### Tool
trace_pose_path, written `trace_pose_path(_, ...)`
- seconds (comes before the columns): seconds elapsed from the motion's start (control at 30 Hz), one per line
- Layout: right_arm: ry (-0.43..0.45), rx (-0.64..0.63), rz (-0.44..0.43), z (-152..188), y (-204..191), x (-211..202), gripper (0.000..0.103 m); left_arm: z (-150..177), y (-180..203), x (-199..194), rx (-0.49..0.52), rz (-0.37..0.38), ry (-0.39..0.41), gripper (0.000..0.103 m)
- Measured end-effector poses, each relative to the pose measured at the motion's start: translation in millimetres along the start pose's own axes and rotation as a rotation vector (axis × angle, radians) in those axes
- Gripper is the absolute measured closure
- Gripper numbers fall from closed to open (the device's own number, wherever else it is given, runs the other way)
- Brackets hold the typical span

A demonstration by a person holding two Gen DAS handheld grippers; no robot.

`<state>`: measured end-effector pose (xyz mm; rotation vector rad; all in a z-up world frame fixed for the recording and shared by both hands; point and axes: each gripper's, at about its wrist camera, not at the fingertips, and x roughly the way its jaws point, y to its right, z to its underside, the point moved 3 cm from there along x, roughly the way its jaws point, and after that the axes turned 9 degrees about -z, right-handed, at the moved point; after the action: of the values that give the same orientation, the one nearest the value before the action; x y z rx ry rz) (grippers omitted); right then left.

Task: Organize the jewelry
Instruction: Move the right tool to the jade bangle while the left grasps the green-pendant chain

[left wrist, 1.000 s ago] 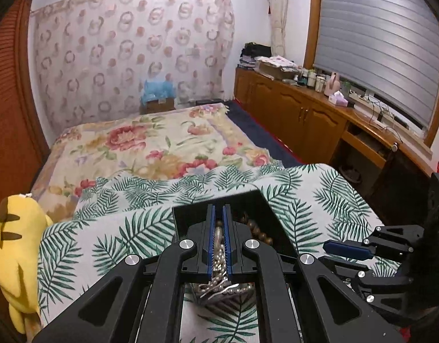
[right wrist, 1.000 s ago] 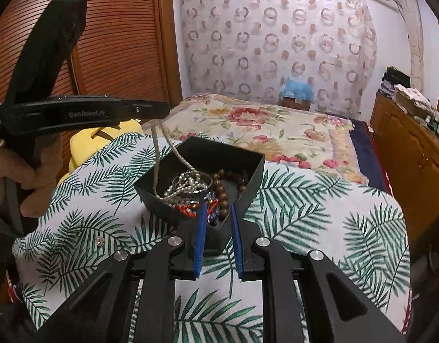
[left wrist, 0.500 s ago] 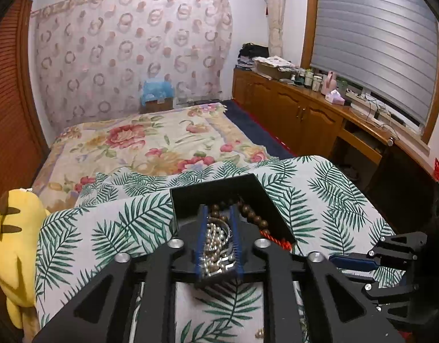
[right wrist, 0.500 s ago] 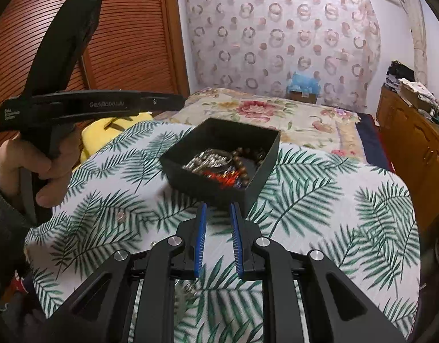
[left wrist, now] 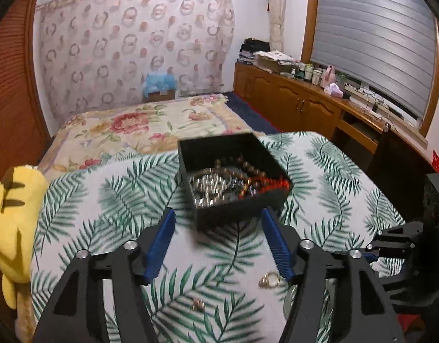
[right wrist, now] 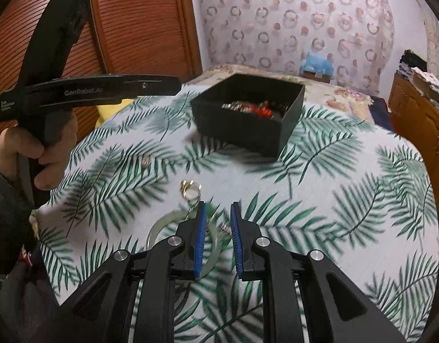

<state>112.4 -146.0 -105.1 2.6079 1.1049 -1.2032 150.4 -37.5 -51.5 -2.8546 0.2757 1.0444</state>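
A black open box (left wrist: pixel 233 177) (right wrist: pixel 248 111) on the palm-leaf cloth holds a silver chain, brown beads and a red piece. My left gripper (left wrist: pixel 218 214) is open and empty, just short of the box's near wall. My right gripper (right wrist: pixel 218 208) is slightly open and empty, low over the cloth. Gold rings (left wrist: pixel 269 280) (right wrist: pixel 190 190) lie on the cloth just ahead and left of the right gripper. A small ring (left wrist: pixel 198 304) (right wrist: pixel 146 161) lies further left. A silver bangle (right wrist: pixel 162 223) lies partly under the right gripper's fingers.
The palm-leaf cloth (right wrist: pixel 333 185) covers a round surface beside a floral bed (left wrist: pixel 133 125). A yellow plush toy (left wrist: pixel 10 214) sits at the left edge. Wooden cabinets (left wrist: pixel 305 105) run along the right wall. A hand holds the left gripper's handle (right wrist: pixel 48 105).
My left gripper opened and let the silver chain drop into the box, then drew back. My right gripper pulled back from the box toward the rings and opened a little.
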Motion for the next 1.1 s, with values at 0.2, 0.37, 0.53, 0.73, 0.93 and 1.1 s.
trace_pose_path(0.2, -0.038, 0.002, -0.011, 13, -5, 5, 0.084, 27, 4, -1, -0.004, 0.021, -0.049, 0.042)
trace_pose_path(0.37, -0.085, -0.008, 0.015, 22, -7, 11, 0.083, 43, 12, 0, 0.001, 0.037, -0.078, 0.042)
trace_pose_path(0.53, -0.101, -0.029, 0.038, 27, -5, 7, 0.088, 52, 25, 4, 0.008, 0.070, -0.108, 0.042)
trace_pose_path(0.73, -0.077, -0.007, 0.071, 33, 10, -13, 0.097, 56, 47, 9, 0.042, 0.103, -0.134, 0.042)
trace_pose_path(0.93, -0.063, 0.019, 0.095, 36, 27, -24, 0.097, 59, 65, 15, 0.067, 0.144, -0.164, 0.045)
trace_pose_path(1.1, -0.059, 0.015, 0.101, 38, 29, -24, 0.097, 66, 75, 15, 0.086, 0.174, -0.186, 0.057)
